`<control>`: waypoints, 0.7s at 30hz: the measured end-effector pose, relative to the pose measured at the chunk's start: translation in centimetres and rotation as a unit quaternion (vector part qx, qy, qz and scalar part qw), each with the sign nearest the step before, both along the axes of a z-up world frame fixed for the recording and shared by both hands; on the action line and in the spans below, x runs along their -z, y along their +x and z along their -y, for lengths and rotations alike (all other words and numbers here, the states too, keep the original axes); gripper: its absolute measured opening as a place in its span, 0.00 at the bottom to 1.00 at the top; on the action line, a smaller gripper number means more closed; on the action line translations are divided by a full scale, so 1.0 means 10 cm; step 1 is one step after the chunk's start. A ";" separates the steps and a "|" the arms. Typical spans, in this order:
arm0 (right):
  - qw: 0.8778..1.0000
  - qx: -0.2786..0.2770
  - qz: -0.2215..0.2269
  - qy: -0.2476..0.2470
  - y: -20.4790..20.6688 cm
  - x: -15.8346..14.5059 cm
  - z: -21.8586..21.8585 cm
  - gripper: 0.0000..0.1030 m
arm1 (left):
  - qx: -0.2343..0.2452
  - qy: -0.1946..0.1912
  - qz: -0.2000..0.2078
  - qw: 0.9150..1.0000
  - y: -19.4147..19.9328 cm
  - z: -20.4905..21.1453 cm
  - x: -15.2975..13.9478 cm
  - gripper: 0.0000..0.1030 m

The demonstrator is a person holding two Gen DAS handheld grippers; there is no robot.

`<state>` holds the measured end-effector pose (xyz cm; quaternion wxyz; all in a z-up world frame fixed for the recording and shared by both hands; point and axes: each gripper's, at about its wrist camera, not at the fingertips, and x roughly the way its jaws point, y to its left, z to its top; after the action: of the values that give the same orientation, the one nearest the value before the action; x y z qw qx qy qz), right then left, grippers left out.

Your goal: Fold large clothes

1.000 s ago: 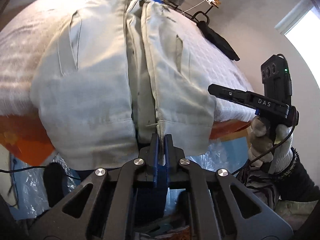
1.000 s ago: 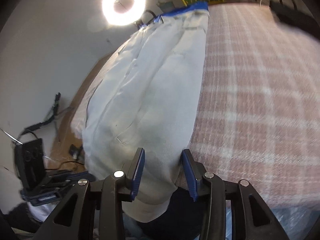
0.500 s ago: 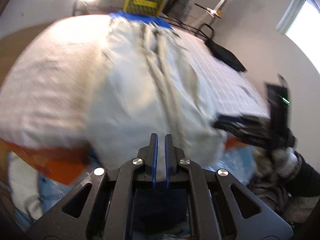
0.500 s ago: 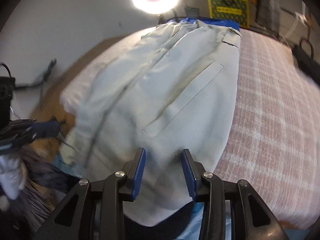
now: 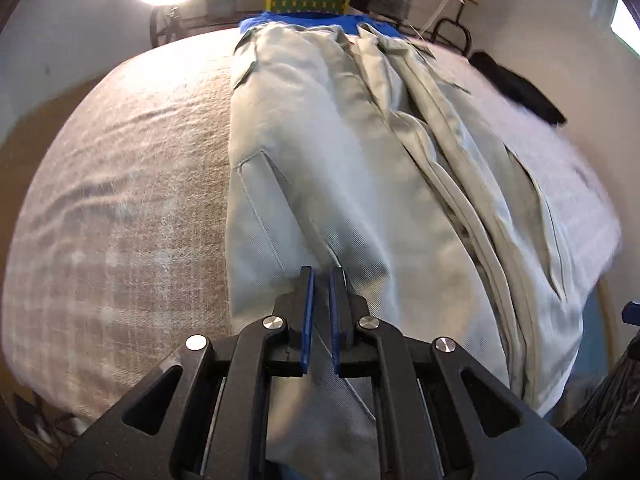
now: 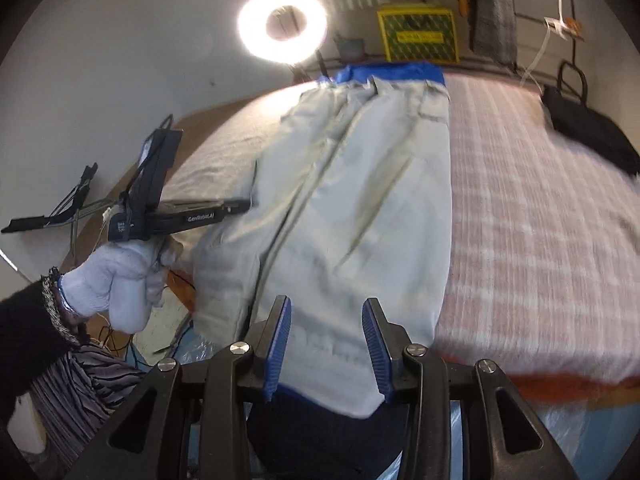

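Observation:
A large pale grey-green garment (image 5: 340,184) lies lengthwise on the bed, its near hem hanging over the bed edge; it also shows in the right wrist view (image 6: 360,208). My left gripper (image 5: 321,276) hovers over the garment's left half near a pocket seam, jaws a narrow gap apart with nothing between them. Seen from the right wrist view, the left gripper (image 6: 240,206) points at the garment's left edge, held in a white-gloved hand. My right gripper (image 6: 328,308) is open over the hanging hem of the right half, holding nothing.
The bed has a checked pink-white cover (image 6: 540,208). A black bag (image 6: 588,132) lies at the far right. A blue cloth (image 6: 392,74) sits beyond the garment. A ring light (image 6: 282,26) and a yellow box (image 6: 418,36) stand behind. Plastic sheeting (image 6: 560,432) lies below the bed edge.
My left gripper let go of the garment's middle hem, opened slightly and moved left and up over the left half. My right gripper stayed open and swung toward the right half's hem.

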<state>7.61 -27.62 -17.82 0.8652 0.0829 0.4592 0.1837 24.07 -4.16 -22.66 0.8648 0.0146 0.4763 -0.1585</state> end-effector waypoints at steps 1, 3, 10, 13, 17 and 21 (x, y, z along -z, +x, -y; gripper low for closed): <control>1.000 0.000 -0.003 0.000 -0.04 0.01 0.00 0.39 | 0.006 -0.006 -0.005 1.000 -0.02 0.00 -0.03 0.03; 1.000 0.005 -0.003 -0.010 -0.13 0.02 0.00 0.41 | 0.005 -0.044 -0.008 0.999 -0.11 -0.07 -0.16 0.04; 0.999 0.044 0.012 0.015 -0.35 0.01 0.31 0.76 | -0.026 -0.196 -0.058 0.979 -0.42 -0.50 -0.41 0.52; 0.997 0.047 -0.020 0.053 -0.33 0.13 0.56 0.75 | -0.019 -0.198 -0.079 0.977 -0.61 -0.54 -0.42 0.53; 0.994 0.043 -0.043 0.090 -0.18 0.29 0.79 0.75 | -0.008 -0.184 -0.091 0.979 -0.79 -0.64 -0.28 0.59; 0.989 0.031 -0.069 0.124 -0.01 0.54 0.85 0.75 | -0.009 -0.195 -0.111 0.974 -0.84 -0.83 0.08 0.59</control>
<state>7.48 -36.12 -23.27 0.8194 0.2163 0.4890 0.2066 15.68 4.10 -23.42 0.7939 -0.1759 0.5296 -0.2412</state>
